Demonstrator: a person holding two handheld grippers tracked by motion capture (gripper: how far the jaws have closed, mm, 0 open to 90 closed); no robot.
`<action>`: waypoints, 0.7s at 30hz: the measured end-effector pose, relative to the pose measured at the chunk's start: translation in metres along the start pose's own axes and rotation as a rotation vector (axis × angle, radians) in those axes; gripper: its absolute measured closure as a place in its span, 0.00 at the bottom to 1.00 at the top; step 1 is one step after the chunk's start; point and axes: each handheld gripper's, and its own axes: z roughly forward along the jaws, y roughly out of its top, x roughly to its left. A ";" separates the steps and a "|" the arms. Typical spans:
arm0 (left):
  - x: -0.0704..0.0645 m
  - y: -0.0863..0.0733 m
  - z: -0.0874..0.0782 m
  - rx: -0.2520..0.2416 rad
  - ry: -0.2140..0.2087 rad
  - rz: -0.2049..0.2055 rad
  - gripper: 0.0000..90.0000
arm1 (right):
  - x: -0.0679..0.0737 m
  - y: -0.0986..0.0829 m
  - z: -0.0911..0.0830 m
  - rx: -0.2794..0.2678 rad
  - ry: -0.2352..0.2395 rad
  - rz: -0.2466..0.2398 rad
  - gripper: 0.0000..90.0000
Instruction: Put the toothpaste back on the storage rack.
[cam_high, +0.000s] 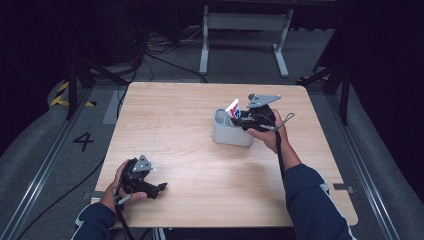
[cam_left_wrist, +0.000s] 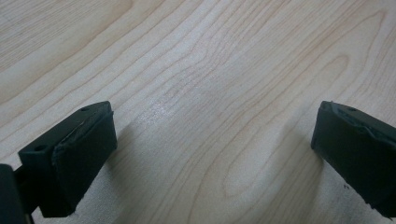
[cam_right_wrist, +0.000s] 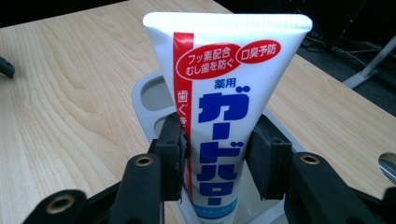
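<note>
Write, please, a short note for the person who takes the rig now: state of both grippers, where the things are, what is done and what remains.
Right gripper: shut on the toothpaste tube, which stands crimped end up, its lower end inside the grey holder near the middle of the table.
Left gripper: open, holds nothing, low over bare wood at the near left corner.
Done: the tube is grasped and at the holder.
Left: probably to release the tube and draw the right gripper back. Whether the tube already rests on the holder's bottom I cannot tell.
</note>
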 end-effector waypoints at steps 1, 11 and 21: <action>0.000 0.000 0.000 0.000 0.000 0.000 0.01 | 0.000 0.000 0.001 0.007 0.001 0.002 0.68; 0.000 0.000 0.000 0.000 0.000 0.000 0.01 | -0.008 -0.008 0.000 0.044 -0.030 0.060 0.56; 0.000 0.000 0.000 0.000 0.000 0.000 0.01 | -0.008 -0.008 -0.021 0.015 -0.050 0.052 0.52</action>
